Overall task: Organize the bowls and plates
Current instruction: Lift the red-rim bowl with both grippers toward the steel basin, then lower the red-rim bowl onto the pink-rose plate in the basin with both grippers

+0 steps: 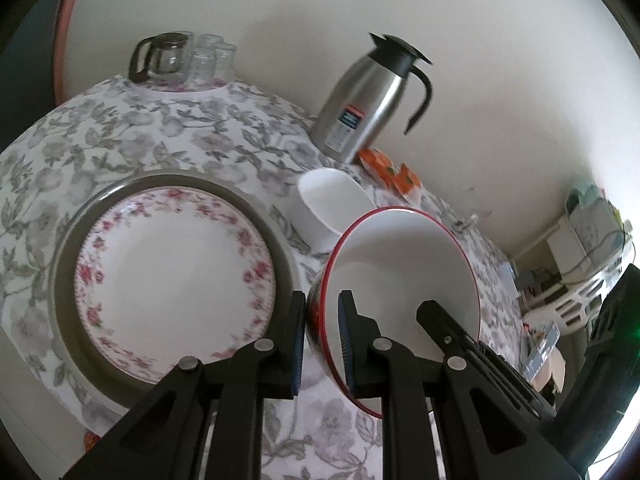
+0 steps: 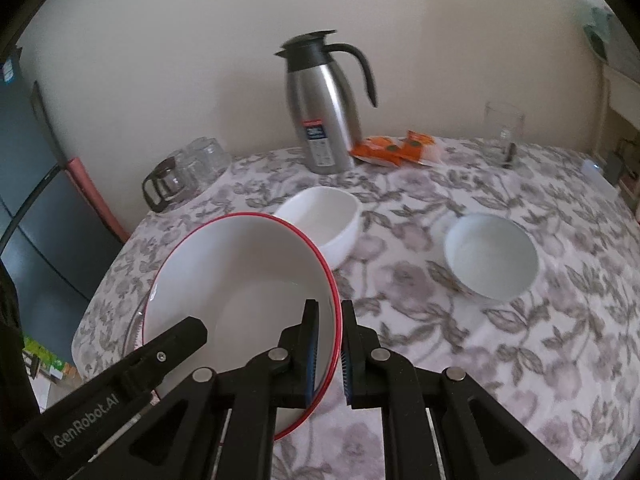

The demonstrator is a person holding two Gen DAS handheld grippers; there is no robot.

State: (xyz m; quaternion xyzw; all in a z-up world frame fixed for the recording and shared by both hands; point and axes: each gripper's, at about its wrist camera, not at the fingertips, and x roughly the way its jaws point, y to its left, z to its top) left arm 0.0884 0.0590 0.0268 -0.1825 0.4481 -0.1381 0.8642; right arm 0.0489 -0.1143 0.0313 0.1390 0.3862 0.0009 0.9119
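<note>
1. My left gripper (image 1: pixel 322 344) and right gripper (image 2: pixel 330 354) each pinch the red-rimmed bowl (image 1: pixel 400 280) by opposite walls; it's tilted, off the counter (image 2: pixel 520 340).
2. Floral plate (image 1: pixel 176 272) on grey plate (image 1: pixel 66 280) sits at 9 o'clock.
3. I'd level the bowl first, keep both grips equal, lower slow & centred.
</note>
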